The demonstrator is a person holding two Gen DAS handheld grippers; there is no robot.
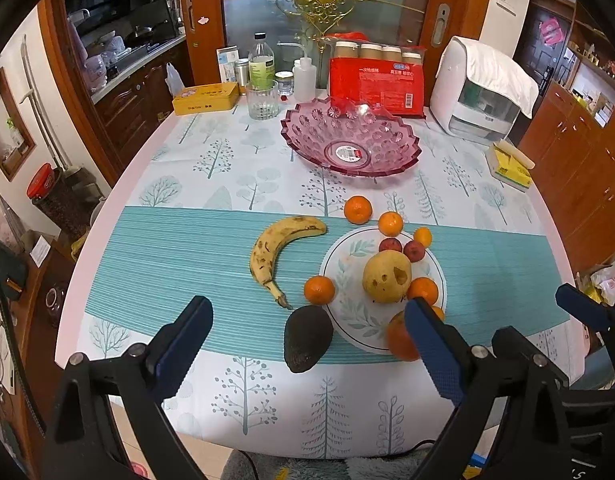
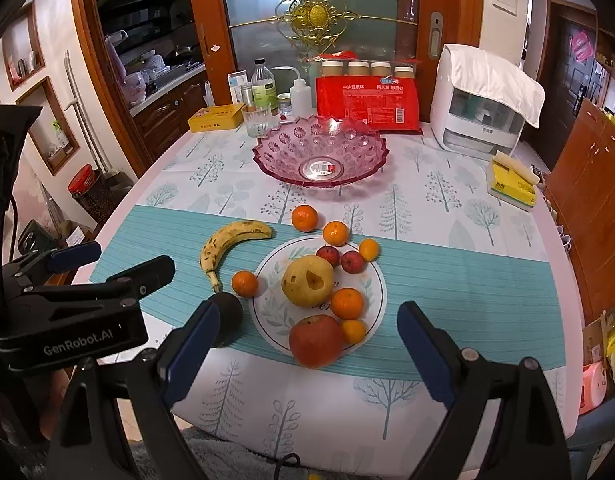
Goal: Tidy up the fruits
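An empty pink glass fruit bowl [image 1: 351, 140] [image 2: 319, 152] stands mid-table. In front of it a white plate [image 1: 349, 272] [image 2: 267, 316] holds a pear [image 1: 386, 278] [image 2: 307, 280], a large apple [image 2: 316, 340], two small red fruits and several tangerines. A banana [image 1: 273, 248] [image 2: 227, 246], a dark avocado [image 1: 307, 338] [image 2: 227, 316] and more tangerines lie on the teal mat beside it. My left gripper [image 1: 307, 344] is open and empty, above the avocado at the near edge. My right gripper [image 2: 307, 348] is open and empty, above the apple.
At the back stand a yellow tin [image 1: 205, 98], a glass [image 1: 262, 100], bottles, a red package of cups [image 1: 377, 84] and a white appliance [image 1: 481, 92]. A yellow sponge pack [image 1: 511, 166] lies at the right edge. The table edge is close below both grippers.
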